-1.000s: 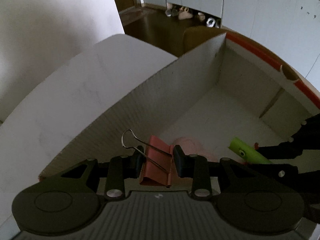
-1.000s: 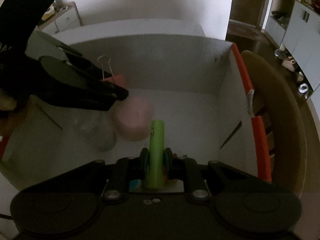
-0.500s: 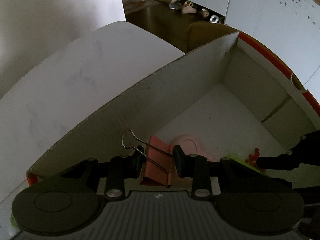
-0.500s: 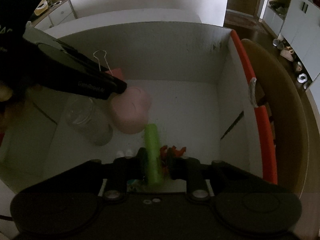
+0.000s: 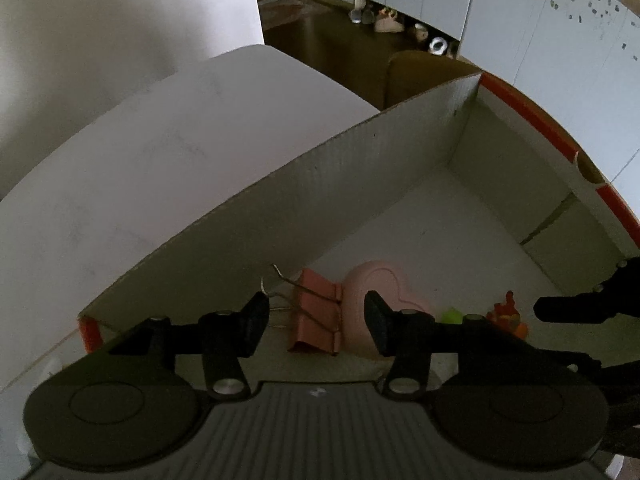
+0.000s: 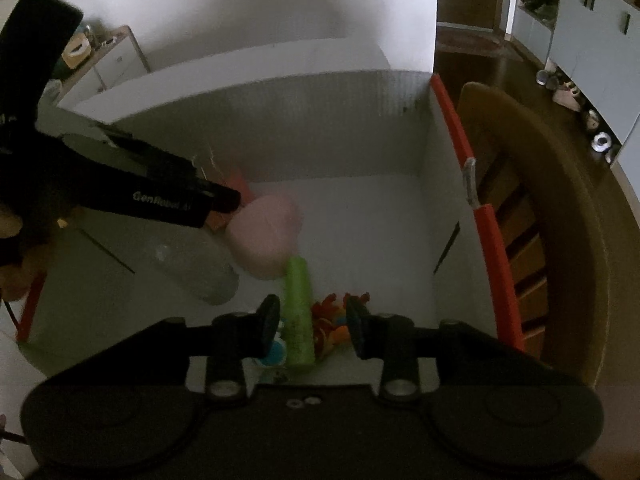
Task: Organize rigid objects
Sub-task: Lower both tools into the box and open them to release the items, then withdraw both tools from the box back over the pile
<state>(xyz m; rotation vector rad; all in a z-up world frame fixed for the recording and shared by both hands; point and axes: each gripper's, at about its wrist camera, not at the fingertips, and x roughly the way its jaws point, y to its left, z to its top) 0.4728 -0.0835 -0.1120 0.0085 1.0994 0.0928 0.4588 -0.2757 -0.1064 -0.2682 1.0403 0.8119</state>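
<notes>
The left gripper [image 5: 316, 312] hangs over the cardboard box [image 5: 280, 208], its fingers spread wide. Between them, down on the box floor near the long wall, lies a pink binder clip [image 5: 318, 312], touching a pink heart-shaped case [image 5: 380, 292]. The right gripper [image 5: 580, 308] pokes in beside the right wall.

A home: shoes [image 5: 384, 24] line the dark wood floor [image 5: 332, 52] by white cabinets [image 5: 540, 28], a wooden chair [image 6: 560, 208] nearby.

Both the left gripper [image 5: 316, 312] and right gripper [image 6: 312, 320] are matte black, with paddle-shaped fingers, silver pivot screws, round side discs and a ribbed grey base, and pale "GenRobot" lettering marks the left one's finger.
</notes>
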